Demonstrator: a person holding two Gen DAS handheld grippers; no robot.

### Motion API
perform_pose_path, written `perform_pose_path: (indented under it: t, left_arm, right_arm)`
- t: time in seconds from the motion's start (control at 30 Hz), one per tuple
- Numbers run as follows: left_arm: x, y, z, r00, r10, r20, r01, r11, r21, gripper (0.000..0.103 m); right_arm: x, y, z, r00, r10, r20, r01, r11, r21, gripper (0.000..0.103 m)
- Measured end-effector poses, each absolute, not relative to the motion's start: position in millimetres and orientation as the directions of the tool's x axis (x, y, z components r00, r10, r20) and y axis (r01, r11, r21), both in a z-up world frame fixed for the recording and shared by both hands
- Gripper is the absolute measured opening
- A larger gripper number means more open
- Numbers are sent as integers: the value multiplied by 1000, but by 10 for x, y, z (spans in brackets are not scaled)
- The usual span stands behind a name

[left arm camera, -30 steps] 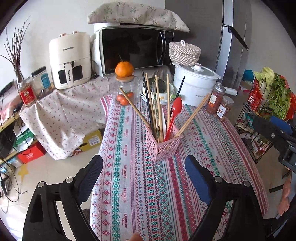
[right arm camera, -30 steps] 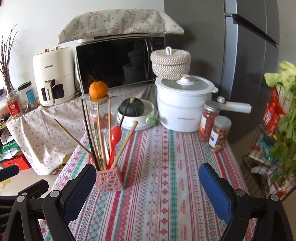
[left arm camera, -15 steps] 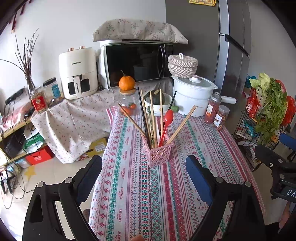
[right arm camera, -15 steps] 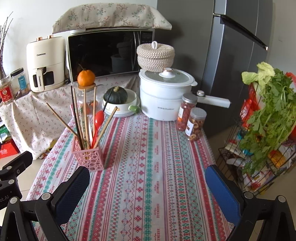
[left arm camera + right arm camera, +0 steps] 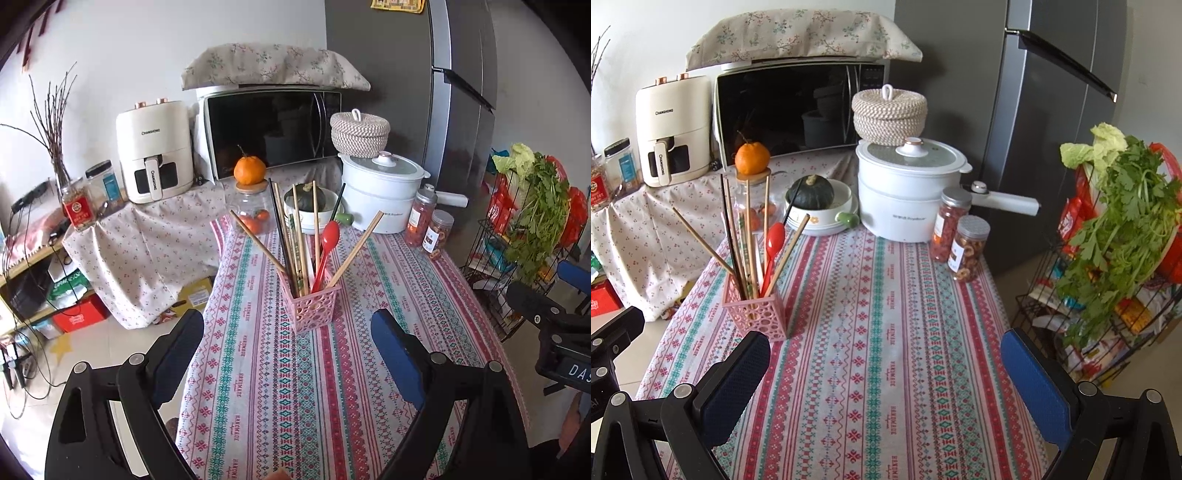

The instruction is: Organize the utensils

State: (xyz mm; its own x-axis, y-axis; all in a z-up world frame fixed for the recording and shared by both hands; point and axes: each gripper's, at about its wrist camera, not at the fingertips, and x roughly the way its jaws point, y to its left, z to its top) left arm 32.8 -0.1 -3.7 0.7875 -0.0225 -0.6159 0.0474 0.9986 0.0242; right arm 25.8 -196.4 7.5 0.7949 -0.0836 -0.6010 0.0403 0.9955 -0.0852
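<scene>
Two grippers are in view, both with jaws spread wide apart and holding nothing. The left gripper (image 5: 288, 343) hovers above the near part of the counter covered in a red, green and white patterned cloth (image 5: 303, 406); the right gripper (image 5: 886, 365) hovers over the same cloth further to the right.

The pink perforated plastic utensil holder (image 5: 312, 308) stands upright on the cloth, towards the counter's left side and ahead of the left gripper, clear of both grippers. It contains several wooden chopsticks (image 5: 354, 251) fanned outward, dark chopsticks (image 5: 280, 236) and a red plastic spoon (image 5: 325, 247) with its bowl upward.

Behind the holder stand a clear glass jar with a cork lid (image 5: 753, 210) carrying an orange tangerine (image 5: 752, 158), a white bowl holding a dark green squash (image 5: 810, 192), and a white lidded electric pot (image 5: 908, 184) with a woven lidded basket (image 5: 889, 116) behind it. Two clear snack jars with grey lids (image 5: 967, 247) stand just right of the pot. A black wire rack with leafy greens (image 5: 1115, 221) stands beside the counter on the right.
</scene>
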Motion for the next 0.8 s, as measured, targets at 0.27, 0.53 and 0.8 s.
perform_pose_path:
  t: [0.27,0.53,0.8]
  left_arm:
    - [319,12,-58,788,-14,-616,36,999,24,94]
    - [322,16,-62,790,-15,-614,37,999,23,94]
    - [319,13,-62,789,-16,-614,38,999,23,94]
  right_arm:
    - [247,-1939,85,798,-71,-599,32,997,-76,102]
    - [240,-1930,104,801,-70,-594,35,997,-69,102]
    - [246,-1927,105,801,-68,-595,36,997,-65,102]
